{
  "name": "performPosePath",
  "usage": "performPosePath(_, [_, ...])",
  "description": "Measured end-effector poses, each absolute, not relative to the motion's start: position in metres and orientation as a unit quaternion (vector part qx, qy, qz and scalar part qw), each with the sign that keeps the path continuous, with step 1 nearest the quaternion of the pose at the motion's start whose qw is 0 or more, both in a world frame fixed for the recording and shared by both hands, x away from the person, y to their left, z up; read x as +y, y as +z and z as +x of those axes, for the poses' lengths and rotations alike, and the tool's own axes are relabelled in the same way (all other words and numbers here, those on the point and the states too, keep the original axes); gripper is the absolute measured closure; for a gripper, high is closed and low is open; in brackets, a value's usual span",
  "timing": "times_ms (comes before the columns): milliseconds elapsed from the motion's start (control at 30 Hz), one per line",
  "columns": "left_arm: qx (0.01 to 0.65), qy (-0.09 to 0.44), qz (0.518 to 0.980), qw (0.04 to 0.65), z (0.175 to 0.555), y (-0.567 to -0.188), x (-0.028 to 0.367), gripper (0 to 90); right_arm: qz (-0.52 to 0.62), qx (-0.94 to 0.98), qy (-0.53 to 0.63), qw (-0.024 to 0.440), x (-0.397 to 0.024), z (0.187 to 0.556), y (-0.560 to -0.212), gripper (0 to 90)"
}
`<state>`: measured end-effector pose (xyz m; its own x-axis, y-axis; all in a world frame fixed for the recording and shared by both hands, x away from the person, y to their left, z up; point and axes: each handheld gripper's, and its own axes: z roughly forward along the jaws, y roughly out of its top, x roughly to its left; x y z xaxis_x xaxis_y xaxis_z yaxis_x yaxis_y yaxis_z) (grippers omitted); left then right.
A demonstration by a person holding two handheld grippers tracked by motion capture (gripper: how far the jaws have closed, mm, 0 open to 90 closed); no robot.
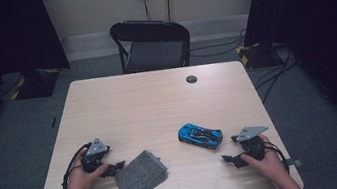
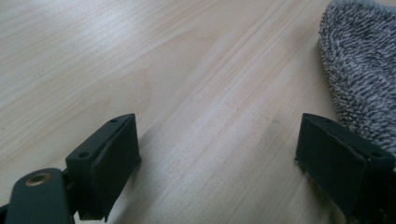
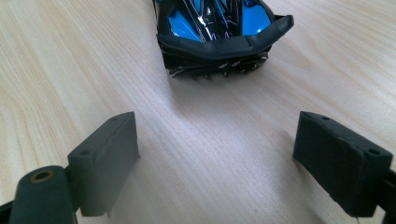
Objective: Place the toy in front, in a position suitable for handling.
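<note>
A blue and black toy car (image 1: 200,135) lies on the wooden table (image 1: 147,102), right of centre. Its dark rear end (image 3: 219,39) faces my right gripper (image 3: 217,158), whose jaws stand open with bare wood between them. In the high view that right gripper (image 1: 234,158) rests near the front right edge, just short of the car. A folded grey cloth (image 1: 140,174) lies at the front left. My left gripper (image 1: 112,168) sits beside its left edge, open and empty (image 2: 219,158), with the cloth (image 2: 359,70) next to its right jaw.
A black folding chair (image 1: 151,44) stands behind the table's far edge. A small dark round cap (image 1: 191,79) sits in the tabletop near the far side. Black stands and cables flank the table on the grey carpet.
</note>
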<state>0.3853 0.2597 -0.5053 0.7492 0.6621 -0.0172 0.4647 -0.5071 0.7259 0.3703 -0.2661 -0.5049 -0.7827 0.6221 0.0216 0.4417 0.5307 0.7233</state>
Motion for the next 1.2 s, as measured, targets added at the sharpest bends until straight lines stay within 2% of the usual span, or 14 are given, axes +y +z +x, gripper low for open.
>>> performPosePath(600, [0.317,0.127,0.864,0.370,0.385,-0.506,0.259,8.6,0.307,0.868,0.372,0.118,-0.267,0.371,-0.504,13.4])
performPosePath(800, [0.317,0.128,0.864,0.370,0.385,-0.505,0.259,8.6,0.313,0.869,0.371,0.097,-0.269,0.373,-0.495,13.7])
performPosePath(1200, [0.317,0.126,0.864,0.371,0.385,-0.506,0.259,8.5,0.302,0.867,0.381,0.112,-0.262,0.388,-0.474,13.3])
